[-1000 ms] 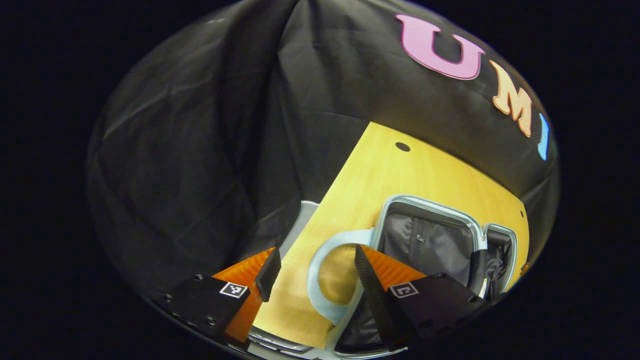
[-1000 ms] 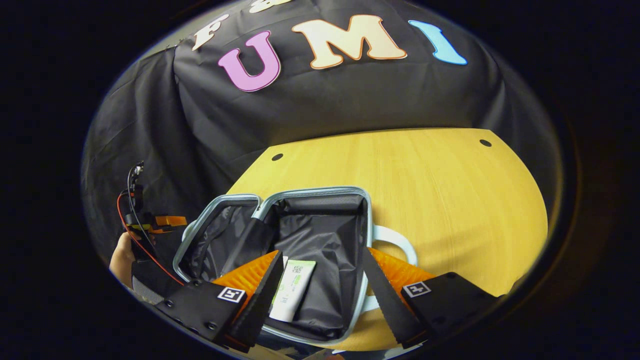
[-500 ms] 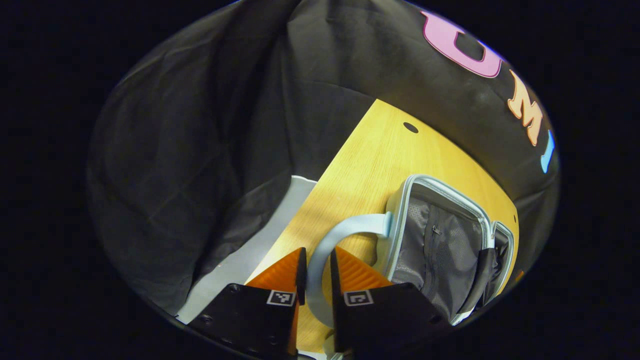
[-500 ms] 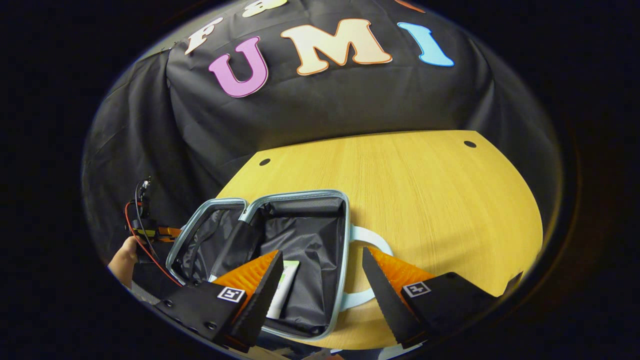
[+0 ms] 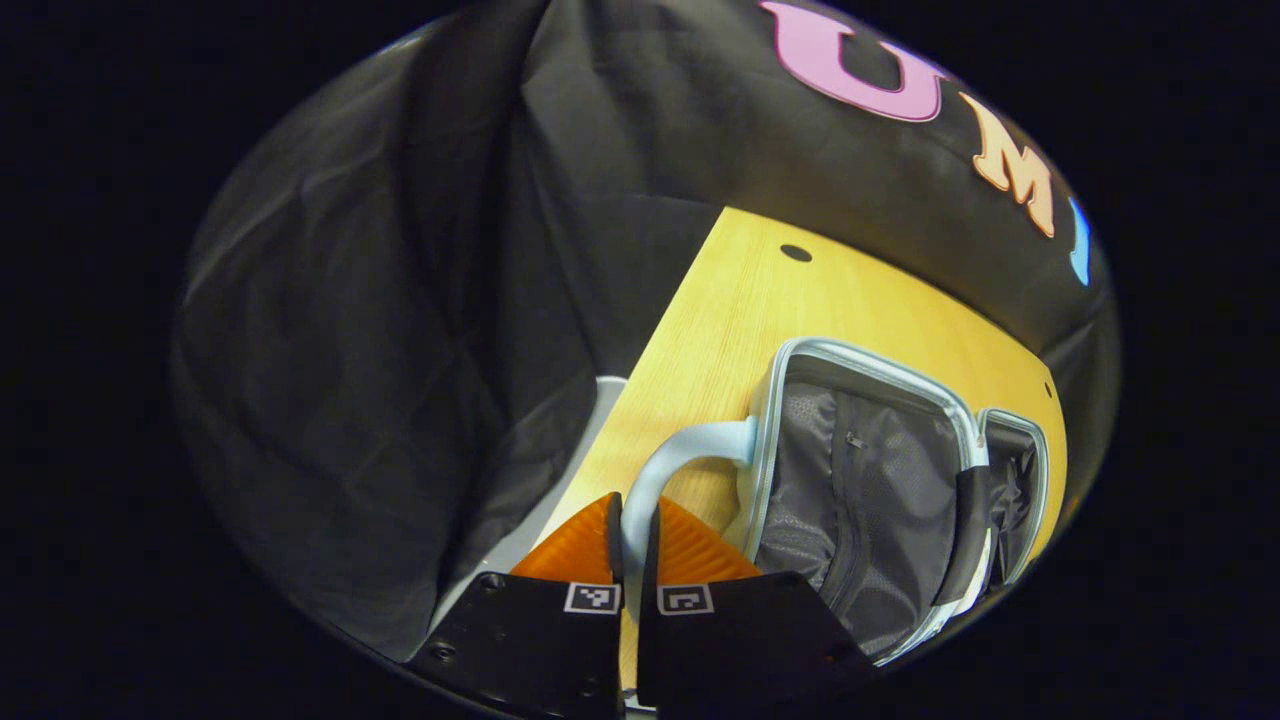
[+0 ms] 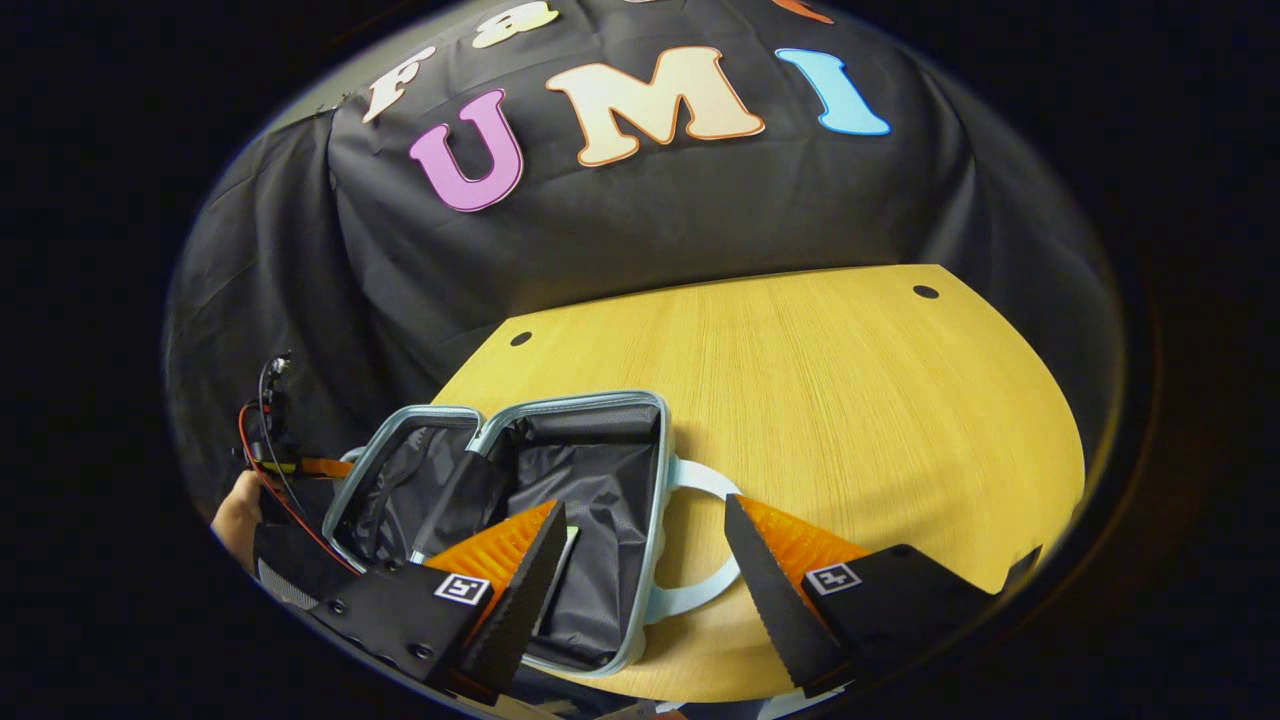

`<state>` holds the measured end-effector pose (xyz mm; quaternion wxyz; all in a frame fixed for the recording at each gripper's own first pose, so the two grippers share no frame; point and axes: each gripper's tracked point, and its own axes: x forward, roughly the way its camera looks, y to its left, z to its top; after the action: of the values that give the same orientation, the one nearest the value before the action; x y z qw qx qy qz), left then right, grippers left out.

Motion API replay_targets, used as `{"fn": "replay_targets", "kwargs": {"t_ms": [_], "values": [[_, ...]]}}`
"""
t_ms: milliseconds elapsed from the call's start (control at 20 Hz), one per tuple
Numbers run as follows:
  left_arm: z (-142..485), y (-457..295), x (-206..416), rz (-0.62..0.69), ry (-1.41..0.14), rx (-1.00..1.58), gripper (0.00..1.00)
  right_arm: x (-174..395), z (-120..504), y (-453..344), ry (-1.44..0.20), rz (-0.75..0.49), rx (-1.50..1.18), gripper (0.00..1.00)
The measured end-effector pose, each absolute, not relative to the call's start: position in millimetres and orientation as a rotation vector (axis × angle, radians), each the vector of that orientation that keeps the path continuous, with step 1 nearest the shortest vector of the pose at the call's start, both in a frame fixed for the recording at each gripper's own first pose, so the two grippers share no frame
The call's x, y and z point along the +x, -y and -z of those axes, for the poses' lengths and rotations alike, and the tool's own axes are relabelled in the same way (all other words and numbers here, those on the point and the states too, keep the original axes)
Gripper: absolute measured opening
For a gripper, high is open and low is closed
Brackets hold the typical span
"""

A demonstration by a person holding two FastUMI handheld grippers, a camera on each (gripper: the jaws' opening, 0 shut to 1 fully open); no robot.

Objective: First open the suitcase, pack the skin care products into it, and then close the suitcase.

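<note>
**Two halves open, one handle gripped: suitcase at the closing stage**

Two shell halves of the suitcase (image 6: 520,500) lie splayed flat on the wooden table (image 6: 850,400), dark lining up, hinge between them.

- Contents: one pale tube (image 6: 565,545) of skin care product lies in the half nearer the right gripper, mostly hidden behind a finger.
- Left gripper (image 5: 632,530): fingers pressed together on the left handle (image 5: 680,455), a pale loop on the suitcase's outer edge.
- Right gripper (image 6: 640,570): fingers spread wide, holding nothing, poised over the suitcase's other edge, with the right handle (image 6: 700,560) lying between them.
- Handling, judged: hard rim, soft lining; likely light when nearly empty. The handle loops look like the surest holds; the smooth shell would probably slip. Swinging one half over by its handle may drag the whole case unless the other half is steadied.
</note>
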<state>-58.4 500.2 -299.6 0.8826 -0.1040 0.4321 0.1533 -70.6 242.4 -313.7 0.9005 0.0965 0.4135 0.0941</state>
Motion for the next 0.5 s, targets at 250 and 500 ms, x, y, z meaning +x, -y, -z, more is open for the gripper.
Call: {"fn": "replay_targets", "kwargs": {"t_ms": [250,500], "values": [[229.9,-481.3,-59.4,-0.312,-0.824,-0.183,0.0,-70.1,311.0,-230.5,-0.833,-0.229,0.22,0.98],[151.4,-429.1,-46.8,-0.266,-0.723,-0.117,0.0,-67.7,299.6,-205.1,-0.817,-0.273,0.226,0.98]]}}
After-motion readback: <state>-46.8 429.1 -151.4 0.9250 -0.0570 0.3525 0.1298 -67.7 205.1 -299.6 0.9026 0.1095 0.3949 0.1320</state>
